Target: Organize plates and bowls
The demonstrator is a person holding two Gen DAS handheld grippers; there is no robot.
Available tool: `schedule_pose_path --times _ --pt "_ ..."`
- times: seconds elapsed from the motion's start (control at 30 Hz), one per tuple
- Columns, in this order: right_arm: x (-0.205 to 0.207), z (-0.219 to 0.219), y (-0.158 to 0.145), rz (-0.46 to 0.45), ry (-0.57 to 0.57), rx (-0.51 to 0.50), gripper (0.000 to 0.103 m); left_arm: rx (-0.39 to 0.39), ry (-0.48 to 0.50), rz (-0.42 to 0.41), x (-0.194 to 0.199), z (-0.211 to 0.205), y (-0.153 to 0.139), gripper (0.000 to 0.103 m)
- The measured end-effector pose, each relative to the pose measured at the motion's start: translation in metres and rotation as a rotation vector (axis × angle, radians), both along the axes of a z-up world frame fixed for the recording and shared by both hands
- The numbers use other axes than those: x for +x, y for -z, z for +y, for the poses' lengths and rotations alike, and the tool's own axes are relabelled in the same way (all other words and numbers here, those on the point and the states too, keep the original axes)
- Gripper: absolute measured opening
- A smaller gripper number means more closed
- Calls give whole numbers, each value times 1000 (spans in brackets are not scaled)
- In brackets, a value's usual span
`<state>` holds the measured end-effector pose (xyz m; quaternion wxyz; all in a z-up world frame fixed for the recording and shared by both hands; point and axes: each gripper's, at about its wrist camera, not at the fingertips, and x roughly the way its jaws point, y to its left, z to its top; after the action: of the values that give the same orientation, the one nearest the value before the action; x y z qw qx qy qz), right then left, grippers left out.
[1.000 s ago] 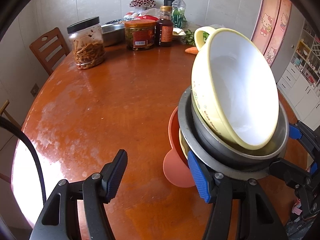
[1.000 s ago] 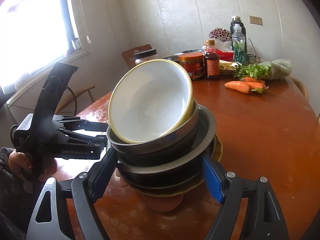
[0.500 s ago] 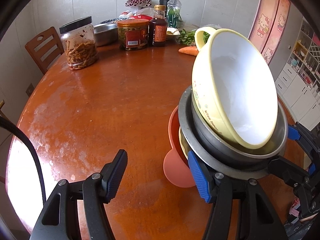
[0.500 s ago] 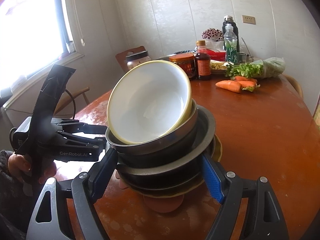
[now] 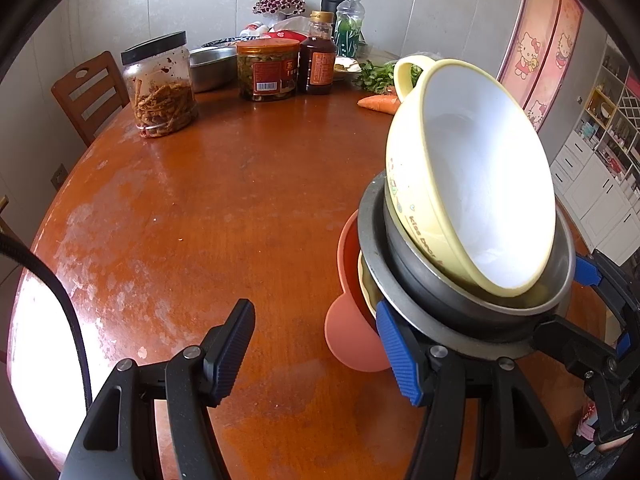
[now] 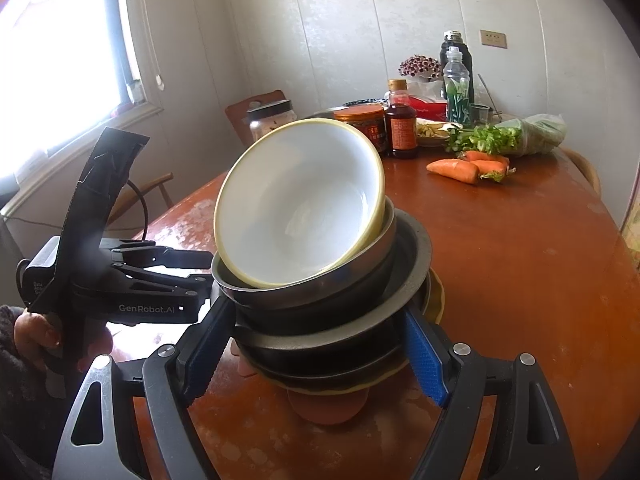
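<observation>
A tilted stack of bowls [image 6: 320, 308] stands on the round wooden table [image 6: 520, 280]. A salmon bowl [image 5: 348, 340] is at the bottom, then a yellow plate, steel bowls [image 5: 420, 304], and on top a yellow bowl [image 5: 472, 184] with a white inside. My right gripper [image 6: 316, 312] straddles the steel bowls, and its blue pads [image 6: 424, 352] press on both sides. My left gripper [image 5: 313, 306] is open over bare table left of the stack. Its right pad [image 5: 396, 352] lies against the steel rim. A hand [image 6: 36, 332] holds the left gripper.
At the far side of the table stand a jar of dried strips [image 5: 160, 84], an orange-lidded jar [image 5: 267, 70], a sauce bottle [image 5: 318, 60], a steel basin [image 5: 212, 66], carrots [image 6: 468, 166] and greens [image 6: 508, 136]. A wooden chair [image 5: 86, 92] is behind the table.
</observation>
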<state>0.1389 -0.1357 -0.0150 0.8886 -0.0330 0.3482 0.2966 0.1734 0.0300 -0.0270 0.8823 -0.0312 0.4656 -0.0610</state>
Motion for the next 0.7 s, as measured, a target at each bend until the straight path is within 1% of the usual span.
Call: schedule_pose_path --times 0.17,0.33,0.7 --pt "-1 2 -1 1 9 -9 82 -13 -1 -5 -5 1 0 63" --pt "-3 3 -2 -6 16 -24 82 3 -14 -8 -10 1 0 64" --pt "-9 2 -5 -22 40 -53 82 -7 -32 -7 -25 1 0 64"
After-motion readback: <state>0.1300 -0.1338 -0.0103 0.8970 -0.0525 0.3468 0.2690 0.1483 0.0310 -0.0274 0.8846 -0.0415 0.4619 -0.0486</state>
